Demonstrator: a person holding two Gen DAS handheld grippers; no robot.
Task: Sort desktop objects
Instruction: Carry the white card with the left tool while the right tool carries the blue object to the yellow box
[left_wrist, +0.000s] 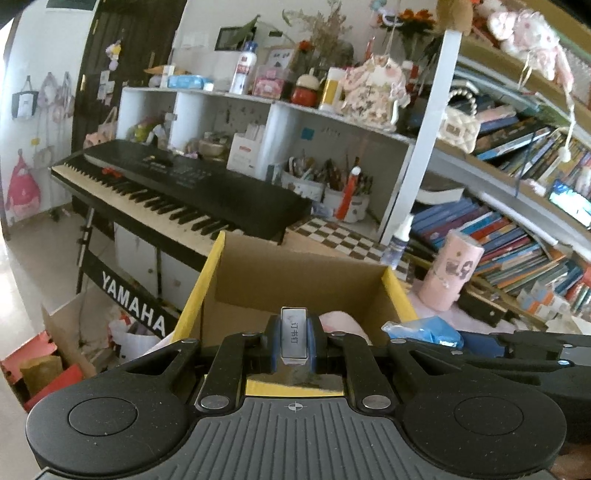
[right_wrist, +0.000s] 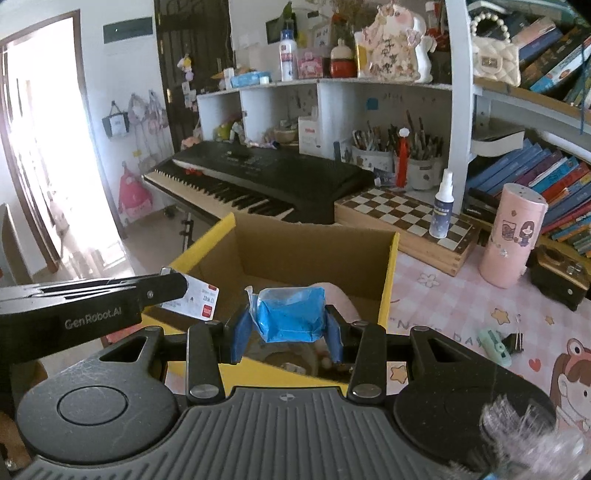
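The left tongs (left_wrist: 294, 341) are pinched almost fully together on a small box of staples (left_wrist: 293, 338), held upright by its narrow sides over the open cardboard box (left_wrist: 295, 273). From the right wrist view the same box (right_wrist: 195, 301) shows as a white and red card carton sticking out past the tong tips above the near left corner of the cardboard box (right_wrist: 317, 247). It looks stiff, small and fairly dense for its size; the flat card sides give the pads a sure hold, and it should drop cleanly.

The right tongs (right_wrist: 286, 325) stand narrow, closed on a blue packet in clear wrap (right_wrist: 288, 314), also above the box mouth. That packet looks light and soft, and the crinkled film seems slippery, so gripping across its fat middle, as here, seems safest.

A small green item (right_wrist: 495, 345) and a black clip (right_wrist: 515, 341) lie on the pink worktop (right_wrist: 461, 295), probably next to sort.
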